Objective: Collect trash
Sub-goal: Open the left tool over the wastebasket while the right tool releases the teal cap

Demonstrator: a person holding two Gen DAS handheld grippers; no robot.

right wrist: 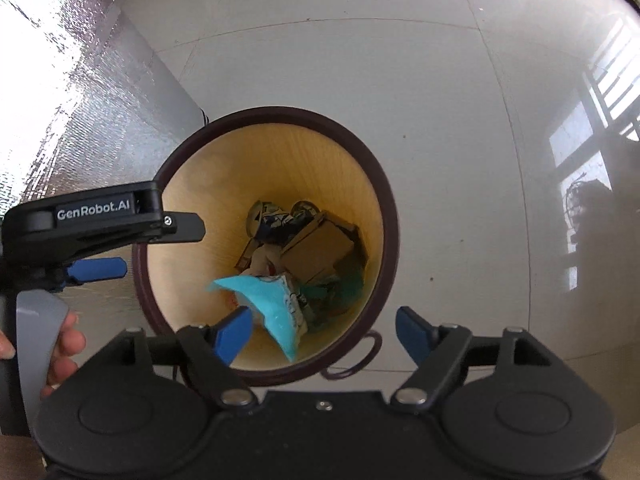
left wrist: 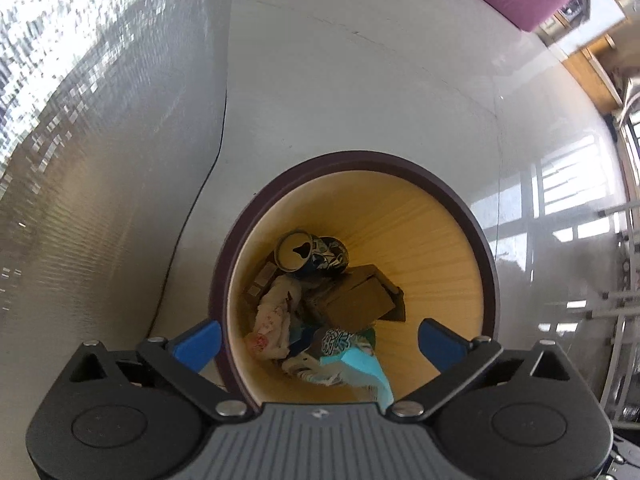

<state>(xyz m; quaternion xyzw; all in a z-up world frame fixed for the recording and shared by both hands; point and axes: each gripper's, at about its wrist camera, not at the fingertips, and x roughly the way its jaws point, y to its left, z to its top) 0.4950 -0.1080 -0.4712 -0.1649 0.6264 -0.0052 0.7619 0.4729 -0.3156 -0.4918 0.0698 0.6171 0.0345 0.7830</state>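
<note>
Grey floor [right wrist: 440, 80] | bin [right wrist: 384, 208] round, dark-rimmed | blue wrapper [right wrist: 268, 304] crumpled inside

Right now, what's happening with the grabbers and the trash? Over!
Both grippers open over the bin: left gripper empty, right gripper pads apart. Blue wrapper in the bin mouth beside the right gripper's left pad, above a can and cardboard box. Nothing blocking.

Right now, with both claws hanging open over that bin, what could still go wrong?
The light blue wrapper sits high, close to the right gripper and its left finger; it might catch and lift out. The left gripper hovers close to the bin's dark rim and could knock it. The cardboard box leans loosely, so more trash may pile unevenly.
</note>
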